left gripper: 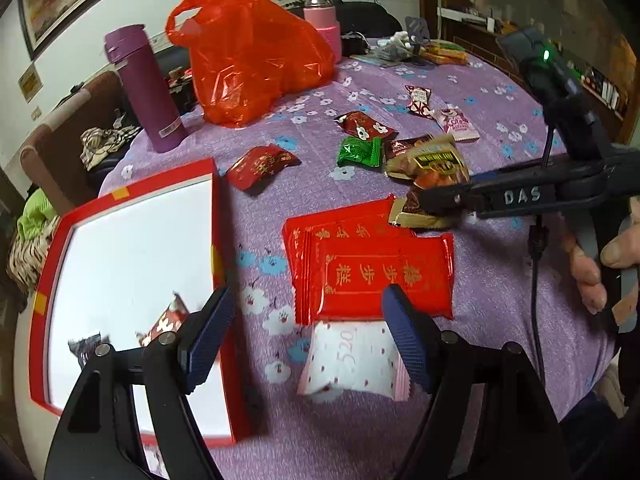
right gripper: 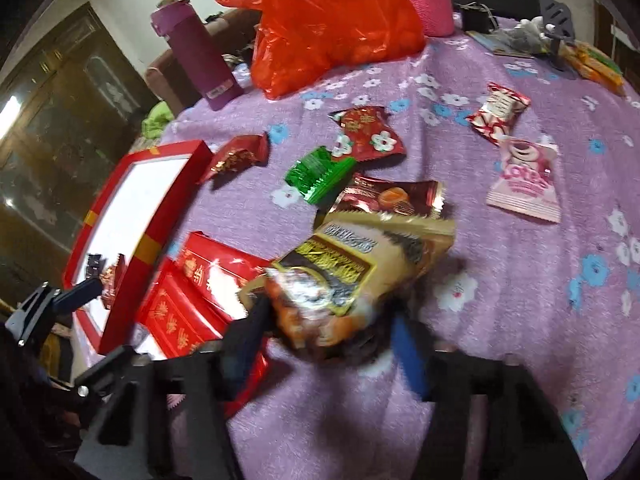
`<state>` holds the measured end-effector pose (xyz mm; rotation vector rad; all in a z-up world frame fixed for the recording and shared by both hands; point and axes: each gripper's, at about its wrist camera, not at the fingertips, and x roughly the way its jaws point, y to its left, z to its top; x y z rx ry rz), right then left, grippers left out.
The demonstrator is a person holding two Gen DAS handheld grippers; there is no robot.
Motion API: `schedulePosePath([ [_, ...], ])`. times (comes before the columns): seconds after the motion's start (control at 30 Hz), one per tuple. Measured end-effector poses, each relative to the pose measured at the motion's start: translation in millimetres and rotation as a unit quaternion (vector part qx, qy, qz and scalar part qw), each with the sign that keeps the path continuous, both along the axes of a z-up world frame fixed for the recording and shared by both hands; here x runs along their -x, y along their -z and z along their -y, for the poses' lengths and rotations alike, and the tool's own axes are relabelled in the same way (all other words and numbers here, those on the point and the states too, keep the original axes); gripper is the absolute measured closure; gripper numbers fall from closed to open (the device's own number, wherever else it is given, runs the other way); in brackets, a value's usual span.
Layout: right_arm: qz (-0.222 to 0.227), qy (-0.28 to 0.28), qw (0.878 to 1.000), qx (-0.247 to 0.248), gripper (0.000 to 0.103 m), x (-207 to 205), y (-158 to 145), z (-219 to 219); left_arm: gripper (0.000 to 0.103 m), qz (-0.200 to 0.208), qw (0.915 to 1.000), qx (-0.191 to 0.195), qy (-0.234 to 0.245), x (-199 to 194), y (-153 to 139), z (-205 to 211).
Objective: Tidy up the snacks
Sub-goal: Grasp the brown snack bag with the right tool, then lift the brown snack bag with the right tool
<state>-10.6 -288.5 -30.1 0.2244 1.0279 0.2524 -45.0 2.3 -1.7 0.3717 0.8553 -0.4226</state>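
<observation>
Purple floral cloth covers the worktop [left gripper: 500, 92]; red-rimmed box [left gripper: 216, 216] sits at its left edge with two small snacks inside. Step, my read: right hand-held gripper [right gripper: 326, 334] clamped on the gold-brown snack packet [right gripper: 360, 264], lifted over the loose pile; next it needs carrying to the box. Left hand-held gripper [left gripper: 308, 320] open, empty, over the white "520" packet [left gripper: 352, 360]. Two flat red packets, one green candy [left gripper: 359, 151].

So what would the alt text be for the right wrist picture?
The right tool holds a gold and brown snack packet between its fingers above a purple flowered tablecloth. Other wrapped snacks lie scattered beyond, with a red tray to the left and an orange plastic bag behind.
</observation>
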Motion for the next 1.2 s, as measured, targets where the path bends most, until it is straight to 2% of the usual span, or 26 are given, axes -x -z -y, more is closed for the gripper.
schedulePosePath([
  [0.07, 0.003, -0.003, 1.0, -0.021, 0.063, -3, -1, 6, 0.027, 0.002, 0.9999, -0.013, 0.005, -4, 1, 5],
  [0.17, 0.014, 0.002, 0.997, -0.078, 0.069, -8, -1, 24, 0.027, -0.003, 0.9996, -0.021, 0.016, -10, 3, 11],
  [0.27, 0.035, 0.001, 0.995, -0.093, 0.07, -8, -2, 35, 0.027, -0.005, 0.9993, -0.034, 0.015, -15, 6, 18],
  [0.37, 0.008, -0.002, 0.992, -0.127, 0.068, -14, 7, 41, 0.027, -0.007, 0.9984, -0.054, 0.015, -17, 14, 27],
  [0.47, -0.009, 0.006, 0.988, -0.157, 0.065, -17, 12, 50, 0.027, -0.015, 0.9983, -0.047, 0.031, -15, 14, 33],
  [0.67, -0.01, 0.024, 0.986, -0.163, 0.063, -17, 12, 57, 0.027, -0.054, 0.9978, -0.012, 0.036, -21, 16, 45],
  [0.77, -0.01, 0.025, 0.986, -0.164, 0.058, -17, 11, 57, 0.024, -0.075, 0.9965, 0.006, 0.037, -20, 20, 50],
  [1.0, -0.012, 0.026, 0.986, -0.161, 0.056, -16, 13, 57, 0.018, -0.091, 0.9947, 0.027, 0.039, -19, 21, 61],
  [1.2, -0.009, 0.025, 0.986, -0.164, 0.05, -17, 12, 56, 0.017, -0.082, 0.9952, 0.033, 0.04, -17, 23, 68],
])
